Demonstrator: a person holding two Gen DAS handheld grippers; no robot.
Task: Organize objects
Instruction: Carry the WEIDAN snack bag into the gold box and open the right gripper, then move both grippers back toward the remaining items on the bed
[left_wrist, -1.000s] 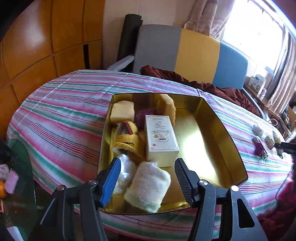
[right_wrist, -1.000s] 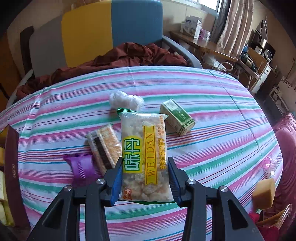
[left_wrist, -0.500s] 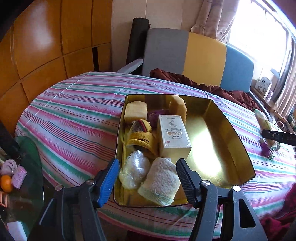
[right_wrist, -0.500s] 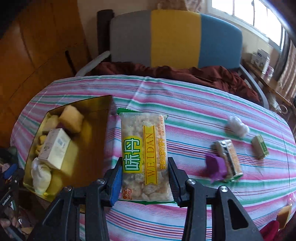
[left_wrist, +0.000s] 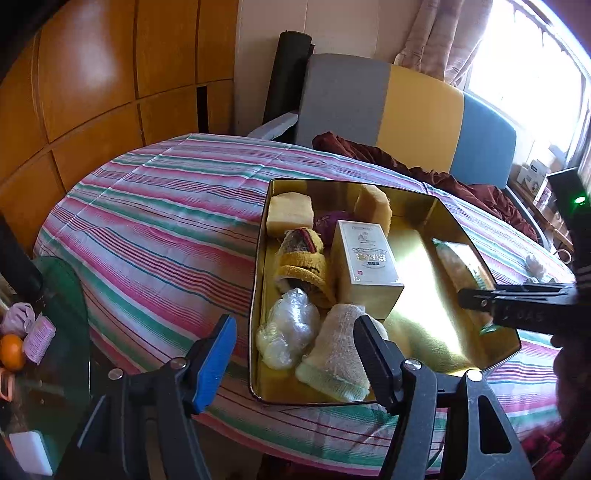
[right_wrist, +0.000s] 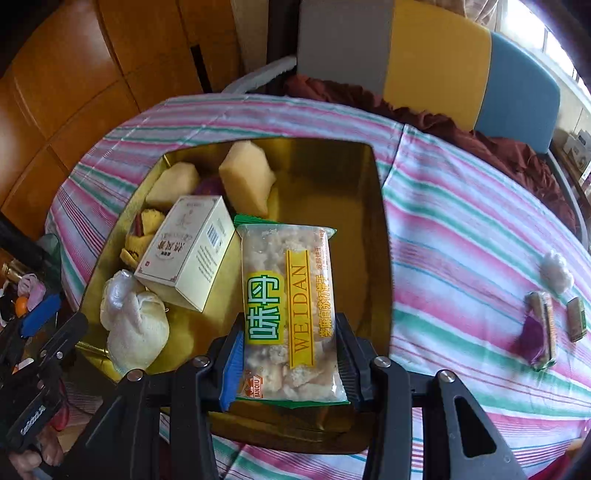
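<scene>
Right gripper (right_wrist: 290, 360) clamped; left gripper (left_wrist: 295, 349) (apparently) agape.

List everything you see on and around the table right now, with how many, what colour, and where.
Tin: one, gold, on the striped tablecloth.
Snack packet: one, clear with yellow label, over the tin's bare side.
Carton: one, cream, in the tin.
Sponge blocks: two, pale yellow, tin's far end.
Towel roll: one, cream, tin's near corner.
Loose snacks: several, on the cloth right of the tin.
Left gripper: open, empty.
Right gripper: shut on the packet.
</scene>
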